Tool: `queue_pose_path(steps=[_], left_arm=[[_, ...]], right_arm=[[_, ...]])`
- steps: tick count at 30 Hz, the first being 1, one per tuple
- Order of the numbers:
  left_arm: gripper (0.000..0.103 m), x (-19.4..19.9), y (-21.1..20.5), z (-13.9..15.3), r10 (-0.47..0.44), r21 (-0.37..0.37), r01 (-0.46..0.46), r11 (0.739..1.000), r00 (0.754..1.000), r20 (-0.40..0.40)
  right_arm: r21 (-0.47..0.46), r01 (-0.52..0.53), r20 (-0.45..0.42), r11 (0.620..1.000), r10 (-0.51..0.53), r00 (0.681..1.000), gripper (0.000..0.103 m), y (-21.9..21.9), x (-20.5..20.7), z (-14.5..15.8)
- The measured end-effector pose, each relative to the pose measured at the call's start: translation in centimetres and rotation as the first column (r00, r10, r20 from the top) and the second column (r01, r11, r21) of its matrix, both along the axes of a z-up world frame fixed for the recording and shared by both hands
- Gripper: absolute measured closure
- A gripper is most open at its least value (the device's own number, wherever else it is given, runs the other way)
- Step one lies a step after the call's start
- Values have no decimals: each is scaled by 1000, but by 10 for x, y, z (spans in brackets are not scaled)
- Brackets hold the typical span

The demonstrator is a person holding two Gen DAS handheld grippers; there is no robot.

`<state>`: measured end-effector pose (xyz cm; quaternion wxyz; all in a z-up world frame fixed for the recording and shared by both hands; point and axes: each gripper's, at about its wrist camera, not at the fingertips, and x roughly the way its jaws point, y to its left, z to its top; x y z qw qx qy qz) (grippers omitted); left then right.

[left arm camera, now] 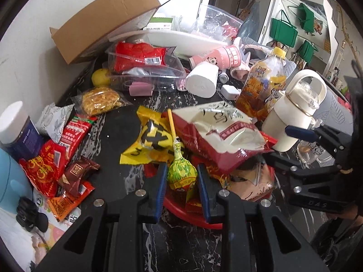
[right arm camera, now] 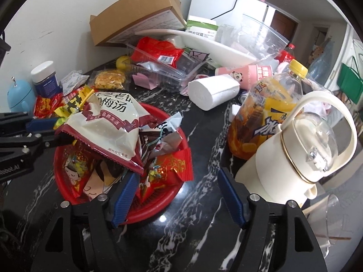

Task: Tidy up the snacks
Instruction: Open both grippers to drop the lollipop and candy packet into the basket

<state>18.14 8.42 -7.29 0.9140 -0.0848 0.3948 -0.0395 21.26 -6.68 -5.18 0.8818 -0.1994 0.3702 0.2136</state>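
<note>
Black marble-patterned worktop [right arm camera: 199, 136], veined in white, carries a round red plastic basket [right arm camera: 177, 190] heaped with snack packets. Left tool [left arm camera: 181, 176] is clamped on a round lollipop in a green-and-yellow wrapper [left arm camera: 182, 174], its blue pads pressing either side of the sweet, its yellow stick [left arm camera: 171, 124] slanting up and away over the pile. Only a red arc of the basket's rim shows beneath those fingers in the left wrist view; the rest is buried.

Right tool [right arm camera: 179, 195] stands with its jaws spread and nothing between them, one blue pad over the basket's near edge, the other beside a cream lidded kettle with a loop handle [right arm camera: 295, 156]. Its black frame also enters the left wrist view from the right edge, partly cut off.

Topmost in the basket lies a large white-and-maroon foil pouch [right arm camera: 109, 133], which hides most packets under it. A crumpled yellow-and-black wrapper [left arm camera: 149, 140] lies just beyond the lollipop. Loose red packets [left arm camera: 50, 165] lie on the worktop at the far left. Small print on most labels is too blurred to read.
</note>
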Motion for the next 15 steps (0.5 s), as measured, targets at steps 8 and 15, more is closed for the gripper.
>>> queue_pose_path(steps=[8,15], left_arm=[[77,1,-10,-5,-6,81,7,997,1000,-15],[75,1,-6,-3,2,51,0,999,999,-40]], right_arm=[[14,-2,16,1000,2,1000,29,-6,-7,7],[48,2,12,999,-2,1000,28,-11,-11,15]])
